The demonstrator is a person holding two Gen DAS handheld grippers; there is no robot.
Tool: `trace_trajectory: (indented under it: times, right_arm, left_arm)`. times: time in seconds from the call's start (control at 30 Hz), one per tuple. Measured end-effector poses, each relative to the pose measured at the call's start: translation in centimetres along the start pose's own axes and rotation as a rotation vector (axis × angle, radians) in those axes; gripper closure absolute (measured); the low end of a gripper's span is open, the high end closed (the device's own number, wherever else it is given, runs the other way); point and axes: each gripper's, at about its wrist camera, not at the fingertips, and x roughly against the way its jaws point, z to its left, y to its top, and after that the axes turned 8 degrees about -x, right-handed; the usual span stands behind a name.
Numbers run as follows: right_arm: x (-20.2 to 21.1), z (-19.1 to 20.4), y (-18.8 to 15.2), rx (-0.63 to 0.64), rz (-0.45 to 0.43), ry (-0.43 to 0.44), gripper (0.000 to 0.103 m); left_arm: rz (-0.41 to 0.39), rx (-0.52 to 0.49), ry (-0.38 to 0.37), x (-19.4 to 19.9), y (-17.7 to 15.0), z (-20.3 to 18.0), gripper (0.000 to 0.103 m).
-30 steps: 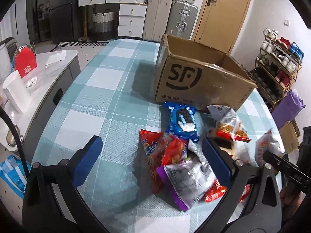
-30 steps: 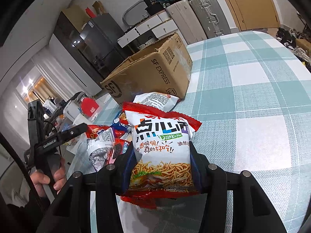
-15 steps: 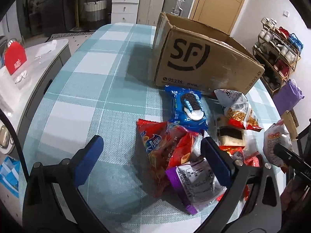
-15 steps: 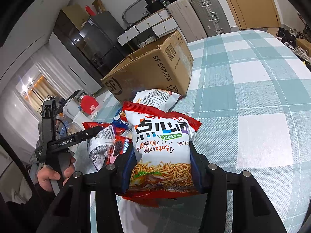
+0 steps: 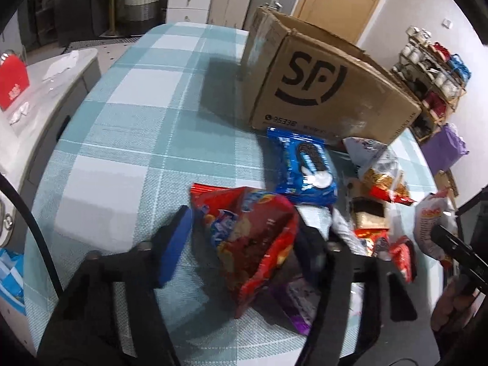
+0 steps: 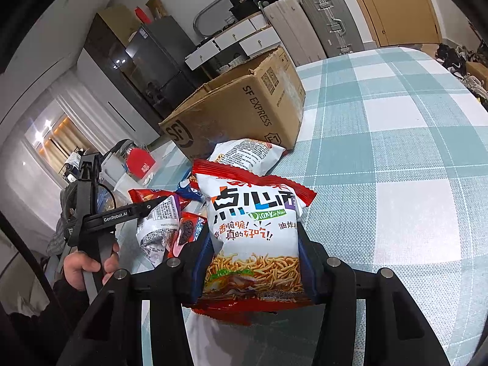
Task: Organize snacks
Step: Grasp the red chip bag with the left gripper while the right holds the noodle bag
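Crinkled foil red chip bag [image 5: 253,238] — puffy, glossy

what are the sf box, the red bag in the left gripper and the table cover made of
SF box: brown corrugated cardboard, matte, scuffed, with raw flap edges.
Red bag: seemingly thin glossy plastic film; it crumples and catches light between the left gripper fingers, whose jaws have just been closing on it.
Table cover: probably woven fabric, matte, with visible weave in the teal check.
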Motion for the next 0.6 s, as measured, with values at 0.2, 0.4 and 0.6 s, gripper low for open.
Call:
trace_trajectory:
  times: [0.2,0.4,0.6]
  right_arm:
    - [-0.1,0.1,-0.1,0.002,0.002,0.010,0.053]
    - [0.4,-0.3,0.3,-0.005,-0.016,-0.010,0.053]
    - [0.8,-0.5,0.5,-0.012,-0.026,-0.011,0.053]
  left_arm:
    - [-0.001,0.004,-0.023,0.4,-0.3,0.2,0.052]
    - [-0.010,0.015,-0.011,1.2,-1.0,0.5,0.055]
    - [-0.030,0.049,0.007,2.2,-1.4,1.3,0.057]
